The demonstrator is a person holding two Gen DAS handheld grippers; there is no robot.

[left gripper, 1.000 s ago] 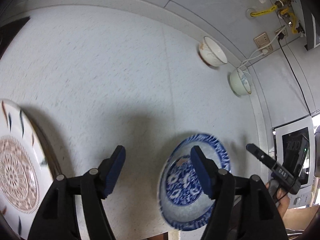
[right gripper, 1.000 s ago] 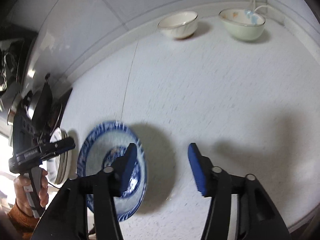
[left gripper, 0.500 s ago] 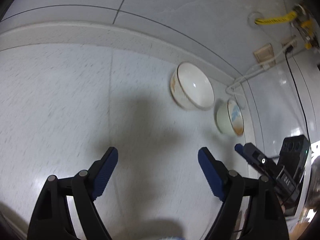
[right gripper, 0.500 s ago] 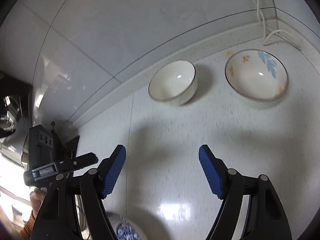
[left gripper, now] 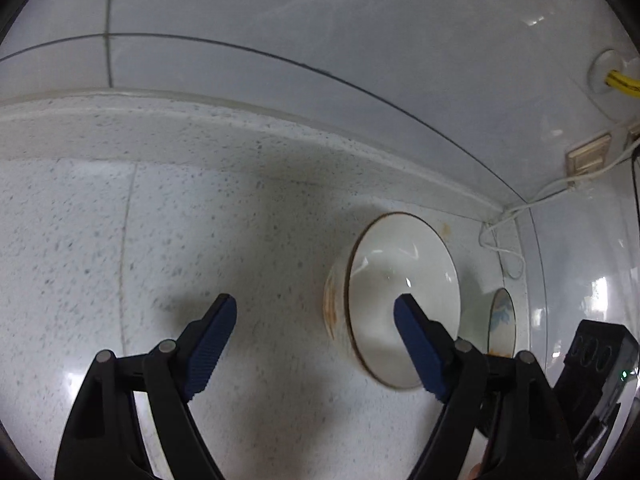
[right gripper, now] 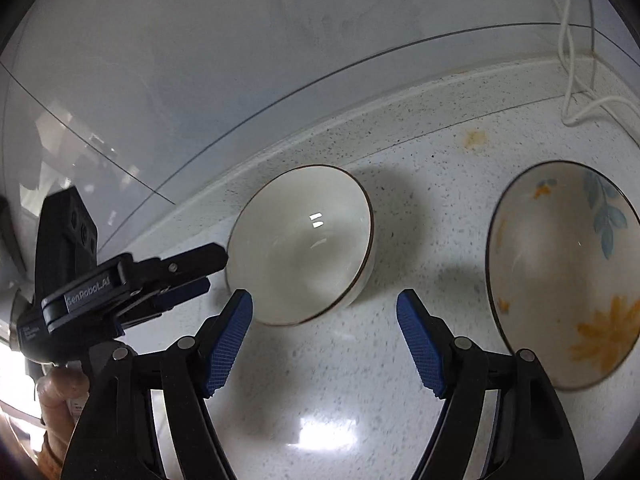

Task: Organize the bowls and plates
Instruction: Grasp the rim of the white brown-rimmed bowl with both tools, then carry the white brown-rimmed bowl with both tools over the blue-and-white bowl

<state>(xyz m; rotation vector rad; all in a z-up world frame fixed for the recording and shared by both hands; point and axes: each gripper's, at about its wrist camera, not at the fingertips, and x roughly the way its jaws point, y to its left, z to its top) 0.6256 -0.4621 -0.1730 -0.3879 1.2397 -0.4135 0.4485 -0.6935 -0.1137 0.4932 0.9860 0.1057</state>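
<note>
A plain white bowl point(left gripper: 404, 280) with a thin brown rim stands on the speckled counter near the back wall; it also shows in the right wrist view point(right gripper: 300, 244). My left gripper point(left gripper: 316, 316) is open and empty, its right finger over the bowl's near side. A floral bowl point(right gripper: 560, 276) with orange and blue flowers stands right of the white bowl; in the left wrist view only its edge point(left gripper: 502, 322) shows. My right gripper point(right gripper: 324, 312) is open and empty, just in front of the white bowl. The left gripper point(right gripper: 200, 274) appears at the white bowl's left edge.
The tiled back wall point(left gripper: 320, 60) rises behind the counter's raised lip. A white cable point(right gripper: 576, 80) hangs down at the back right corner. Wall sockets point(left gripper: 588, 158) and a yellow hose point(left gripper: 622, 84) sit on the wall to the right.
Both grippers have moved forward toward the back wall. The two bowls are much closer and larger. The blue patterned plate and the pink patterned plate have left both views.
</note>
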